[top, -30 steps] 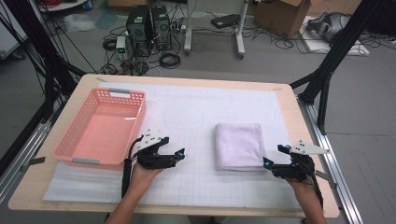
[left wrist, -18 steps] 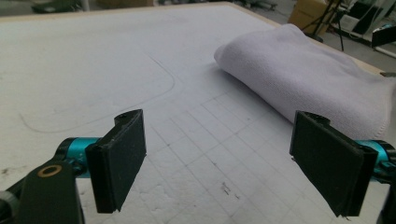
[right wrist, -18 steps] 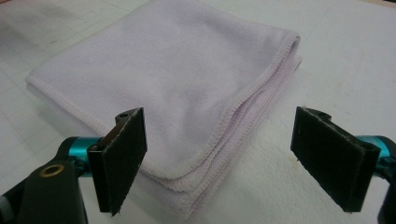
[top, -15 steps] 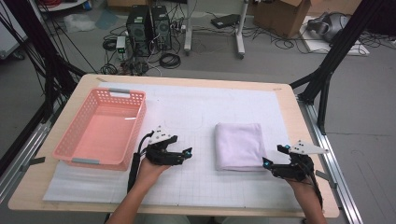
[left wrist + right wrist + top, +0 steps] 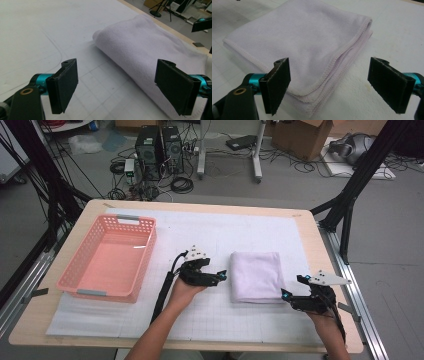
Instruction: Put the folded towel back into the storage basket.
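Now | folded lilac fleece towel (image 5: 257,276), stitched hem | left tool (image 5: 216,277), right tool (image 5: 286,293): both agape

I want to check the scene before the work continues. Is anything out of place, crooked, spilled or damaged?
Nothing stands out. The folded towel lies flat and neat on the white mat, the pink basket sits upright at the left, and the left gripper and right gripper are both open near the towel.

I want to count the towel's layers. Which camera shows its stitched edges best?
The right gripper view: the folded towel lies close, its stacked, stitched edges facing the camera between the open jaws. The left gripper view shows its rounded fold. The high view shows its whole outline, small.
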Demonstrator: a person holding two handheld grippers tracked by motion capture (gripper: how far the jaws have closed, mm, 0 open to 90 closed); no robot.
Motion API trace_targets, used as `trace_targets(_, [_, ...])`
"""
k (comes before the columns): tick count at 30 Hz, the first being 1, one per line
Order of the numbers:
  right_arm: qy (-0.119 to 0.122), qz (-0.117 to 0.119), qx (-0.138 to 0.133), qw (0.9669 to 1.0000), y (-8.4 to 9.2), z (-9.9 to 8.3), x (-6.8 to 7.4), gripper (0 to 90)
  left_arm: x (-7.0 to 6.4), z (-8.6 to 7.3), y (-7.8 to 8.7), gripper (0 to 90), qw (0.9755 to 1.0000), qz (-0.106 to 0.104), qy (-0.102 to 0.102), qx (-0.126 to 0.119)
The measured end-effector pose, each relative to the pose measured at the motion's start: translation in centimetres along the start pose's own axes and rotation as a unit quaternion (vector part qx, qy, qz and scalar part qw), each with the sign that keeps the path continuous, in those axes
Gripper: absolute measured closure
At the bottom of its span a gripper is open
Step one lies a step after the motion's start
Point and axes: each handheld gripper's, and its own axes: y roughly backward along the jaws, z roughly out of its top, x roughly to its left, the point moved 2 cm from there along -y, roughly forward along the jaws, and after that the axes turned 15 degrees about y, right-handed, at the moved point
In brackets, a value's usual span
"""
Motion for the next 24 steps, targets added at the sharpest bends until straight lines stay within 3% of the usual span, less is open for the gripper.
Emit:
trace_targets(4, [0.0,0.002,-0.001,1.0,0.0,0.0,0.0,17.3,-0.6,0.1,-1.7,20.8,0.9997,-0.01,0.019,0.008])
trace_targets(9, [-0.003,0.003,0.001,1.0,0.0,0.0,0.0,17.3,-1.1,-0.1,-3.6,21.8,0.9986,0.006,0.036,0.037])
trace_targets(18, [-0.006,0.007,0.003,1.0,-0.1,-0.1,0.0,17.3,-1.8,-0.7,-5.7,22.5,0.9967,0.005,0.051,0.062])
trace_targets(21, [-0.006,0.007,0.003,0.9999,-0.1,-0.1,0.0,17.3,-2.1,-1.1,-6.6,22.4,0.9945,0.021,0.059,0.084])
trace_targets(24, [-0.007,0.007,0.006,0.9999,-0.2,-0.2,-0.1,17.3,-2.1,-1.1,-6.8,22.9,0.9947,0.019,0.056,0.084])
